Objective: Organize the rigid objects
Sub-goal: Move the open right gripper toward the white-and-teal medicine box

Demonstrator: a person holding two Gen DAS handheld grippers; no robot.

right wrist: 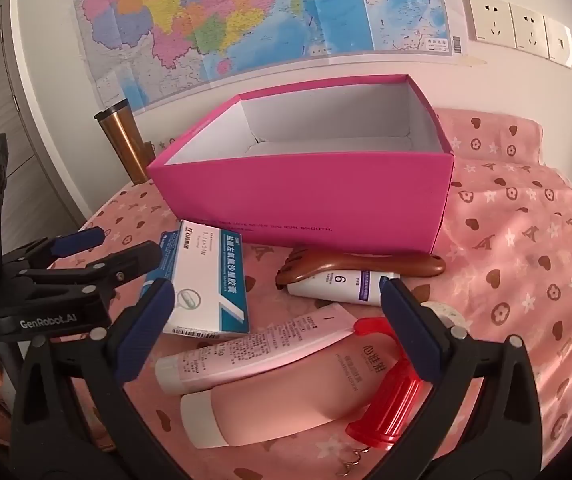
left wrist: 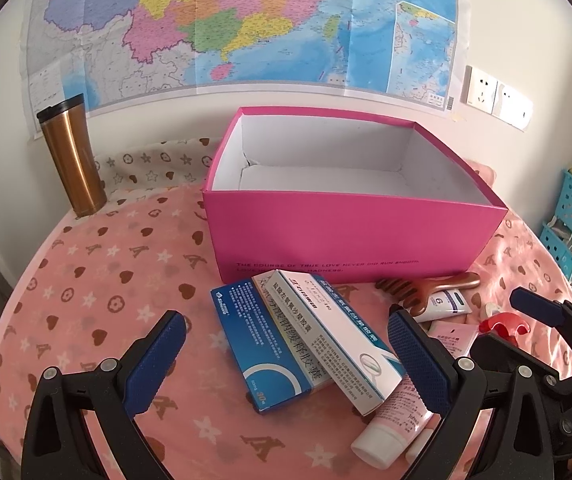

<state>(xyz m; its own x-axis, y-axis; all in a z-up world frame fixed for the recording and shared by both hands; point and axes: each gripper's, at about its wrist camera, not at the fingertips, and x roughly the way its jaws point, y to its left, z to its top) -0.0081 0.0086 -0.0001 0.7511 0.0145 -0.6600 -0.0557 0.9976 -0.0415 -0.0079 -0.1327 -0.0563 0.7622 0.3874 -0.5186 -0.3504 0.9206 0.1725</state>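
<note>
From the left wrist view, the left gripper (left wrist: 286,356) hung over the near part of the table with its jaws fully apart and nothing between the pads. Just below it lay the white medicine box (left wrist: 337,340), resting slanted across the blue medicine box (left wrist: 262,344), probably because both were simply dropped in a loose pile. Behind them stood the pink box (left wrist: 349,236), open at the top and empty inside, so it seemed to be the place meant for the items. At the far left a copper tumbler (left wrist: 72,156) stood upright near the wall, apart from the pile. On the right side the right gripper (left wrist: 533,312) was visible, also wide open.

From the right wrist view, the right gripper (right wrist: 278,328) pointed down at the tubes, jaws spread wide and holding nothing. Between its fingers lay the pink lotion bottle (right wrist: 286,408), with the pink tube (right wrist: 246,352) just beside it and the red plastic tool (right wrist: 389,400) touching it on the right. Farther away, the white tube (right wrist: 341,286) lay against the wooden comb (right wrist: 365,268), close to the pink box's near wall. No item had yet gone inside, so I judge the sorting was only at its start.
</note>
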